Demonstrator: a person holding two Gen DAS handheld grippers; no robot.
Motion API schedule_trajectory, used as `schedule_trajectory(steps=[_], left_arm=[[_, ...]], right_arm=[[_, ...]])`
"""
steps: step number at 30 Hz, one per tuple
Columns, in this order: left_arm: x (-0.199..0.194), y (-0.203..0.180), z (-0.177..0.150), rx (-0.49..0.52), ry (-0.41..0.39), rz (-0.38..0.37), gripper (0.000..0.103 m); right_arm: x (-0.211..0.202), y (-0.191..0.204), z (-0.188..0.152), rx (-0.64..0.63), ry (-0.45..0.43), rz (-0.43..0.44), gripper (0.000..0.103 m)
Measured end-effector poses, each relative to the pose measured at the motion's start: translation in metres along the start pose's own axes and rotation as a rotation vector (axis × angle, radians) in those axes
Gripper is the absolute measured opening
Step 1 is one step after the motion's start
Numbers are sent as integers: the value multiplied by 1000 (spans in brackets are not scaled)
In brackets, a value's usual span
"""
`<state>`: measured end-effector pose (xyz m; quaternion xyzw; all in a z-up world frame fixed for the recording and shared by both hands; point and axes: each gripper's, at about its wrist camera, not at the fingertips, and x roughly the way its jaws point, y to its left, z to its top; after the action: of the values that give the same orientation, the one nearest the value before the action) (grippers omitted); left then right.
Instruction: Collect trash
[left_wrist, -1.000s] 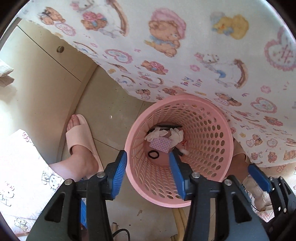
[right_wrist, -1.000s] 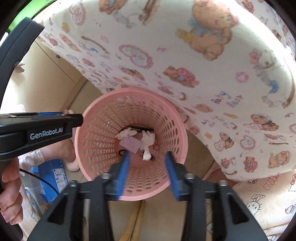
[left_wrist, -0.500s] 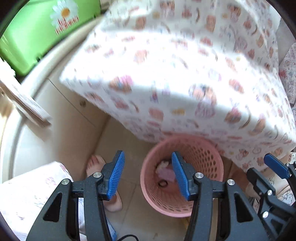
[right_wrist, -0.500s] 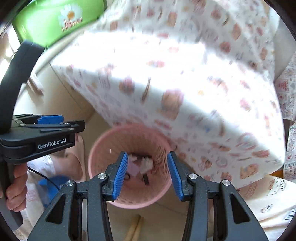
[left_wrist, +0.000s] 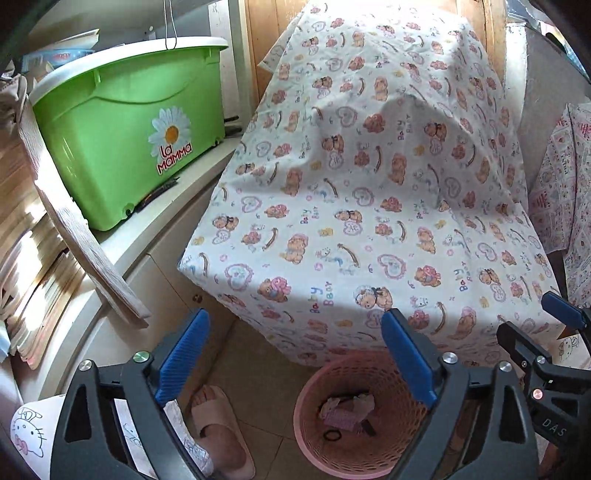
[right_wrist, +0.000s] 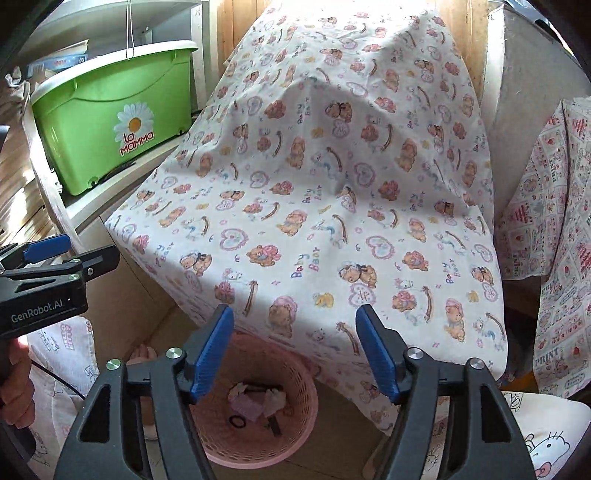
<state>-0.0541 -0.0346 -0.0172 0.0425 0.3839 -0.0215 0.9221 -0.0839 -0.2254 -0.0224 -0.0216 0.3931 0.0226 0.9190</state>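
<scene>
A pink perforated trash basket (left_wrist: 314, 439) stands on the floor under the edge of a bear-print cloth (left_wrist: 369, 206). It holds crumpled white paper, a lilac checked scrap (left_wrist: 341, 419) and a black ring (left_wrist: 331, 435). It shows in the right wrist view (right_wrist: 221, 439) with the same scraps (right_wrist: 251, 406). My left gripper (left_wrist: 295, 354) is open and empty, raised well above the basket. My right gripper (right_wrist: 295, 347) is open and empty, also high above it. The left gripper also shows at the left of the right wrist view (right_wrist: 55, 273).
A green "la Mamma" tub (left_wrist: 125, 136) sits on a white cabinet top (left_wrist: 155, 225) at the left, with a wooden board (left_wrist: 81, 236) leaning beside it. A foot in a pink slipper (left_wrist: 218, 428) is left of the basket. Another printed cloth (right_wrist: 546, 240) hangs at the right.
Both grippers have lifted up and away from the basket, which now looks small and low. The view has tilted up to show the cloth-covered table and green tub. Both stay open and empty.
</scene>
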Motion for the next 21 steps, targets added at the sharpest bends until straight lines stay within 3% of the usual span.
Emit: schedule_trajectory(steps=[2,4,11,21], left_arm=[[-3,1,0,-7,-18,-14,96],[-6,0,0,-4,-30,-15,101],[-17,-5,-2,19,-109,9,101],[-10,-5,-3,7,-78,9,101]], right_arm=[[-4,-1,1,6,-31,-7,87],[-8,-3,2,11,-58,-2,87],[-13,-10,3,70,-79,71,89],[-11,-14,3,82,-68,41,89]])
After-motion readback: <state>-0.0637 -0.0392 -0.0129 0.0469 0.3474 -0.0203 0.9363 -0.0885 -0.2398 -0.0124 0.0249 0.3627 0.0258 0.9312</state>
